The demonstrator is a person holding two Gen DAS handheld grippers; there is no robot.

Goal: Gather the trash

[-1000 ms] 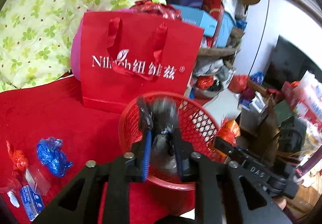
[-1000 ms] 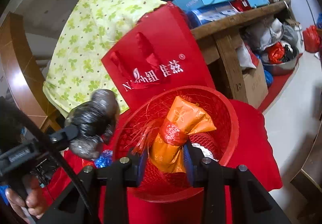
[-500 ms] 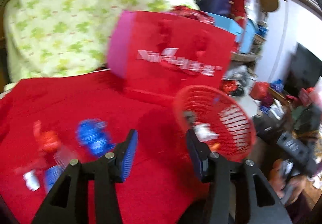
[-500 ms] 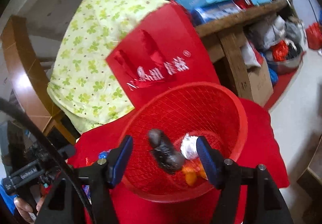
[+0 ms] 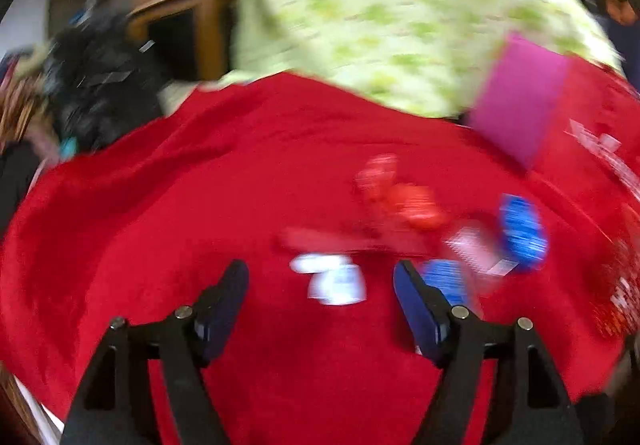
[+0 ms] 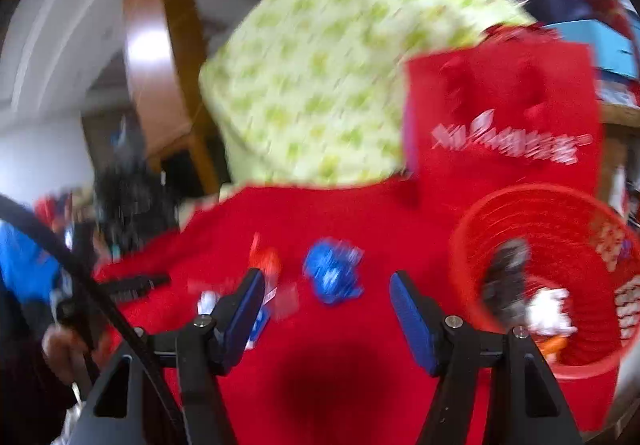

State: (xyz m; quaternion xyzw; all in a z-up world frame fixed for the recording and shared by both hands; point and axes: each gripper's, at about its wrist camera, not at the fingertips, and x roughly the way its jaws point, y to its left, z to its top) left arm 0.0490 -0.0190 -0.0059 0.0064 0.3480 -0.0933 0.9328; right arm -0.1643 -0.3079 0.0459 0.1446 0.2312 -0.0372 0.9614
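Left gripper (image 5: 320,291) tilted down over red cloth (image 5: 200,213), jaws wide, just opening, nothing gripped; white scrap (image 5: 334,281) lay between them. Right gripper (image 6: 326,301) jaws apart, empty, blue wrapper (image 6: 332,271) just beyond. Red basket (image 6: 568,369) at right held dropped trash.

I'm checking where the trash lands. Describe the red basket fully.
The basket is round, red plastic mesh with a solid rim, open-topped, upright on the red cloth at the right edge of the right wrist view, below the red paper bag. Inside lie a dark wad, a white scrap and something orange. No gripper touches it.
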